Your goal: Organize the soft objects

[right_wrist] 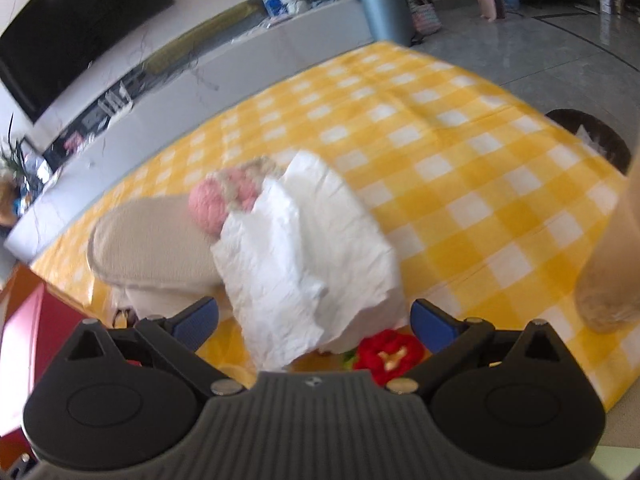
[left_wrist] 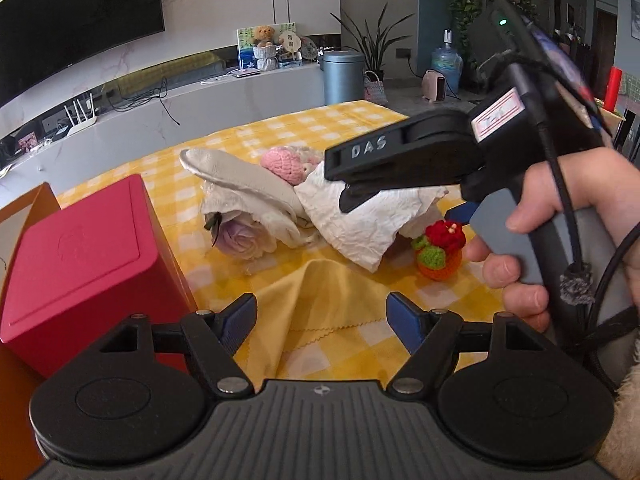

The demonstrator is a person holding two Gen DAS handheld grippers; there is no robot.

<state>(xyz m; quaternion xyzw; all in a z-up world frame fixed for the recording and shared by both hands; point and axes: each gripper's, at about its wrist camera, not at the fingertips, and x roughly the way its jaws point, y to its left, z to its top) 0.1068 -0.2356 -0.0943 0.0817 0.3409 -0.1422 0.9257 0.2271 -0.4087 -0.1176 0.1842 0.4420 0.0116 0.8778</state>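
Soft things lie on the yellow checked tablecloth (left_wrist: 280,128): a crumpled white cloth (left_wrist: 360,220) (right_wrist: 304,248), a beige insole-like pad (left_wrist: 248,184) (right_wrist: 152,236), a pink crochet ball (left_wrist: 286,164) (right_wrist: 212,204), a pale fabric rose (left_wrist: 244,236), a red and green crochet toy (left_wrist: 440,248) (right_wrist: 386,354) and a yellow cloth (left_wrist: 320,304). My left gripper (left_wrist: 322,320) is open over the yellow cloth. My right gripper (right_wrist: 314,320) is open, just above the white cloth and the crochet toy; it also shows in the left wrist view (left_wrist: 404,176), over the white cloth.
A red box (left_wrist: 88,264) stands at the left on an orange surface (left_wrist: 24,216). Behind the table are a TV (left_wrist: 72,20), a low white cabinet (left_wrist: 200,100) and a grey bin (left_wrist: 344,76). The table's right edge (right_wrist: 616,392) is near.
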